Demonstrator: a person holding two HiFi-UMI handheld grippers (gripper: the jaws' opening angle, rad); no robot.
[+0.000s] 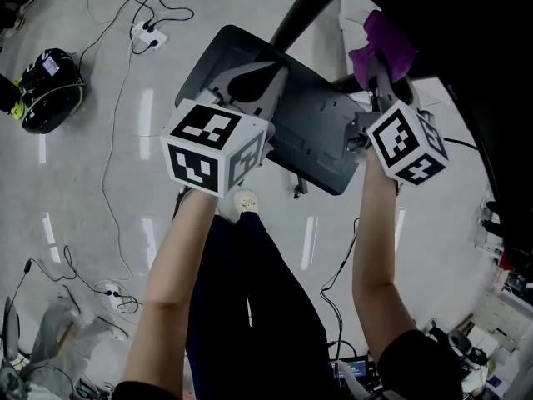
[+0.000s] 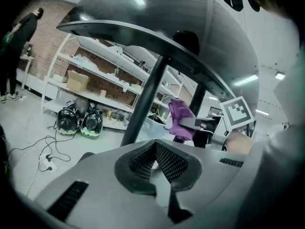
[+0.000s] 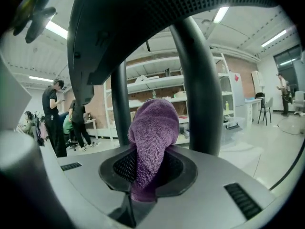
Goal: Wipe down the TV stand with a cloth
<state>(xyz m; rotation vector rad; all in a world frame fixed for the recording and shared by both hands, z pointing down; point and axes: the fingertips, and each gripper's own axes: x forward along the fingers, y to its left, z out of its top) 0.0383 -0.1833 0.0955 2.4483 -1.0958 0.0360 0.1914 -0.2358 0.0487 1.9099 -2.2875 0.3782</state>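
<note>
The TV stand's dark grey base plate [image 1: 321, 144] lies on the floor below me, and its black pole [image 1: 301, 8] rises toward the camera. My left gripper [image 1: 254, 75] hangs over the plate's left part, shut with nothing between its jaws [image 2: 156, 149]. The right gripper [image 1: 379, 67] is shut on a purple cloth [image 1: 383, 44] at the plate's far right corner. In the right gripper view the cloth [image 3: 152, 137] bulges up out of the jaws, in front of the pole [image 3: 198, 94]. In the left gripper view the cloth [image 2: 180, 119] shows beside the pole [image 2: 145, 99].
Cables and a white power strip [image 1: 148, 33] lie on the grey floor at upper left, near a black and green helmet-like thing [image 1: 50, 77]. My shoe [image 1: 244, 200] is at the plate's near edge. White shelving [image 2: 95, 80] lines the brick wall. People [image 3: 55, 118] stand at the left.
</note>
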